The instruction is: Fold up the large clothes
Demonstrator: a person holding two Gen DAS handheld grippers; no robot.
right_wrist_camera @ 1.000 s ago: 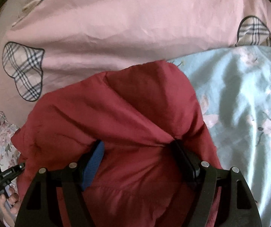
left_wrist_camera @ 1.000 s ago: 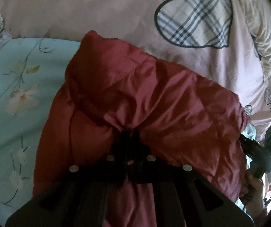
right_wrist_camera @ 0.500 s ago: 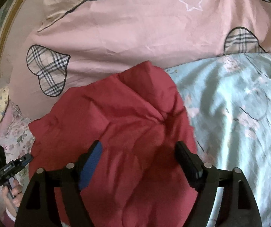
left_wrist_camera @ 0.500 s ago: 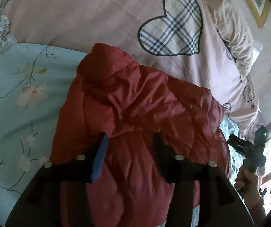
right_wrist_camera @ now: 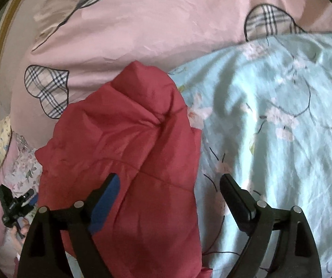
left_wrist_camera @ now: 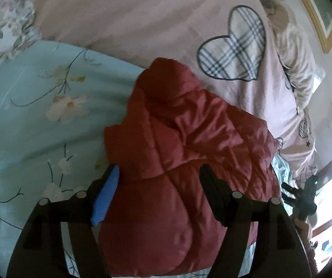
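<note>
No legible text, label, brand, number or sign in either view.

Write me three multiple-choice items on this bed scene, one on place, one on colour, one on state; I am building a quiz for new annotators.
1. Where does the dark red quilted puffer jacket lie?
A. on the light blue floral bedsheet
B. on a wooden chair
C. on a hanger

2. What colour is the quilt with plaid hearts?
A. green
B. pink
C. black

3. How do the left gripper and right gripper stand?
A. both clamped on cloth
B. only the left clamped
C. both open

Answers: 1 A, the sheet shows all along one side of the jacket; 2 B, pink cloth fills the space behind the jacket; 3 C, both have just been opening, and their pads press on nothing.
</note>
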